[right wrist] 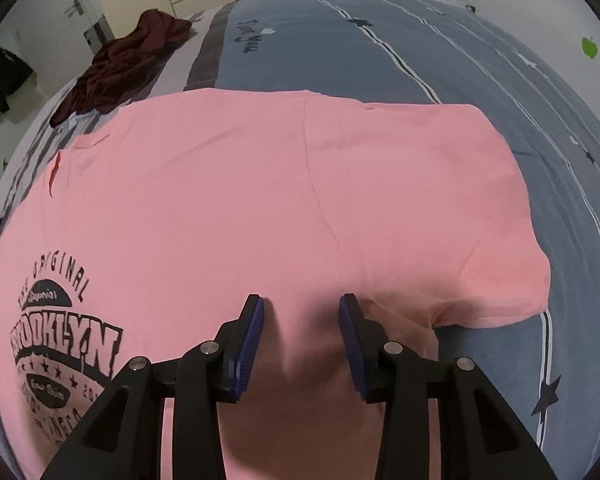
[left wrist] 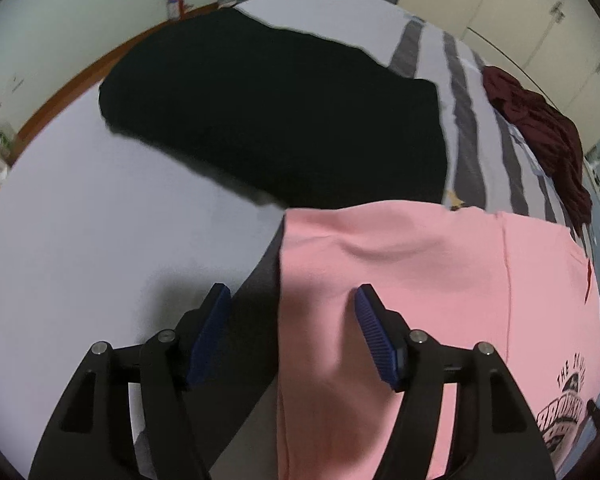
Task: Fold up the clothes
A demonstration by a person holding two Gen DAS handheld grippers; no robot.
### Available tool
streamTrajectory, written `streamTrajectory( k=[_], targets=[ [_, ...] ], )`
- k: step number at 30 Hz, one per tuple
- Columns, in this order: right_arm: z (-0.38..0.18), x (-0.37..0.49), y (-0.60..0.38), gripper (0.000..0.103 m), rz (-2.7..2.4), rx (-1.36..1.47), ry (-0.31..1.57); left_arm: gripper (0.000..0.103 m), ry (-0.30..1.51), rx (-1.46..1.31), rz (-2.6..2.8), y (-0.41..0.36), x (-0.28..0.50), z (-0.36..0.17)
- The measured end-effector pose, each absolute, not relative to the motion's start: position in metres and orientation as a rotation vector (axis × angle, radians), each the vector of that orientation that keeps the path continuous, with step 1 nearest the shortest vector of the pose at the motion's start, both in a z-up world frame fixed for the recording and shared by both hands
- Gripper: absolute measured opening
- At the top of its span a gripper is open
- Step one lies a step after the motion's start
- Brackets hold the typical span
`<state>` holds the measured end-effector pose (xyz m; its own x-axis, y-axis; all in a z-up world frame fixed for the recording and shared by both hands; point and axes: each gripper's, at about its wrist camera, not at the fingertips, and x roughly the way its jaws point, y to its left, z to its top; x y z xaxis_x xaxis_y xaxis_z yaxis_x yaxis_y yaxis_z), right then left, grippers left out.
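A pink cotton T-shirt with a dark printed emblem point(right wrist: 228, 208) lies spread flat on the bed, part on a blue-grey bedcover with thin white stripes and stars point(right wrist: 480, 80) and part toward a plain white sheet point(left wrist: 80, 220). The left gripper point(left wrist: 292, 300) hangs over the shirt's left edge with its blue ribbed pads point(left wrist: 374, 332) spread wide and nothing between them; one pad sits over the pink cloth, the other over the shadowed sheet beside it. The right gripper point(right wrist: 302, 308) is over the shirt's lower part, near the tucked sleeve, its pads likewise apart and released; whether their tips touch the fabric cannot be told. The emblem reads "BROOKLYN" in the right wrist view, but its lower lines are blurred and cut off by the frame edge and the gripper arm. Beyond the shirt lies a folded black garment point(left wrist: 276, 112), so dark that no seams or details show. A crumpled maroon garment point(right wrist: 120, 64) lies heaped on the grey-and-white striped part of the bedding point(left wrist: 464, 120), its shape unreadable.
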<state>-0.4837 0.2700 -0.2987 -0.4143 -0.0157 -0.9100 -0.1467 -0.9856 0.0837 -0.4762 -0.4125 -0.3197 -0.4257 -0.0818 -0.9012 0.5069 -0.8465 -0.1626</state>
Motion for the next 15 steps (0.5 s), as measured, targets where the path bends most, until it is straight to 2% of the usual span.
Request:
streamTrajectory(
  k=[7, 15],
  targets=[
    [-0.283, -0.485, 0.266, 0.036, 2.576, -1.580, 0.206, 0.063, 0.584, 1.380, -2.376, -0.403, -0.470, -0.305],
    [-0.273, -0.496, 0.312, 0.038, 2.492, -1.480, 0.255, 0.063, 0.548, 1.375, -2.379, -0.398, -0.471, -0.299]
  ],
)
